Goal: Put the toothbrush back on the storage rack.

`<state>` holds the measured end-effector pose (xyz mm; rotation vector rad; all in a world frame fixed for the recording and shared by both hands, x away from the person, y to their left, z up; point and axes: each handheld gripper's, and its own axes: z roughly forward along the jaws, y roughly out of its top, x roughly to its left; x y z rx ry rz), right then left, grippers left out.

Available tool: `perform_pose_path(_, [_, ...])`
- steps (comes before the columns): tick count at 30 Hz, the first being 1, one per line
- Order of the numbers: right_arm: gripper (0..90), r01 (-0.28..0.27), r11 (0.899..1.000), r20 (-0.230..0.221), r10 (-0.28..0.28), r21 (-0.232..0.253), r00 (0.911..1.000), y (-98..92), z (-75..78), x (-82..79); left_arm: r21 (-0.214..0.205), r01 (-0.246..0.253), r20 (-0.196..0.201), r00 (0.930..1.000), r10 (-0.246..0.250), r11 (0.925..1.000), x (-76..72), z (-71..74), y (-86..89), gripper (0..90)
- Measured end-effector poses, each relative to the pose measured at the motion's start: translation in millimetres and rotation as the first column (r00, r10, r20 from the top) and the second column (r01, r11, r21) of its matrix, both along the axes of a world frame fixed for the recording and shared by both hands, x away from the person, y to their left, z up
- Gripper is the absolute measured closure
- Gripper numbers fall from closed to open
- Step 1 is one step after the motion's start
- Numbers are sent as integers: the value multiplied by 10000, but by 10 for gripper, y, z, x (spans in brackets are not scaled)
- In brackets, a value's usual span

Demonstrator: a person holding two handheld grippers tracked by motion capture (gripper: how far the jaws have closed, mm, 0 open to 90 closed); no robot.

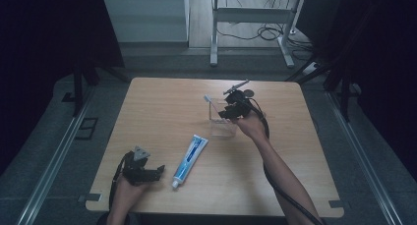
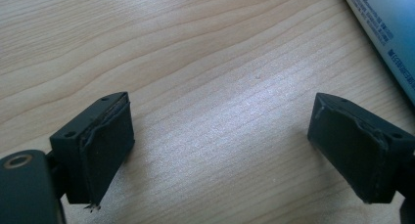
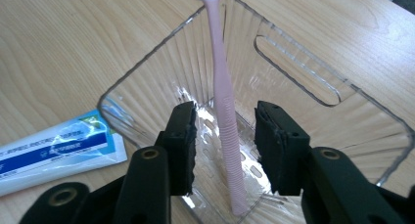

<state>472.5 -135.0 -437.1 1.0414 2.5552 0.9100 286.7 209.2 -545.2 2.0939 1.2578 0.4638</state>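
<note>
Your left gripper point(image 1: 156, 172) rests low with jaws spread, empty, just left of the toothpaste tube point(image 1: 190, 160). Beyond the tube, your right gripper point(image 1: 225, 114) reaches into the clear bin point(image 1: 223, 129).

Its jaws point(image 3: 225, 145) stand parted around the pink toothbrush point(image 3: 222, 97), which leans inside the bin point(image 3: 147, 72), pads clear.

The right tool point(image 1: 231, 108) hovers over what seems a clear bin point(image 1: 223, 126), toothpaste tube point(image 1: 191, 159) nearby.

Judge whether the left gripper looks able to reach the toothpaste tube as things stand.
Probably yes: the left gripper is open, and the toothpaste tube lies just beside it on bare table with nothing between.
</note>
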Motion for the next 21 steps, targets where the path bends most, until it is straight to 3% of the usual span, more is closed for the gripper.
perform_pose_path(21, [485, -380, 9982, 593, 353, 462, 9976, -111, 241, -326, 1, -3, 2, 10000, 3, 10000, -2, 0, -1, 100])
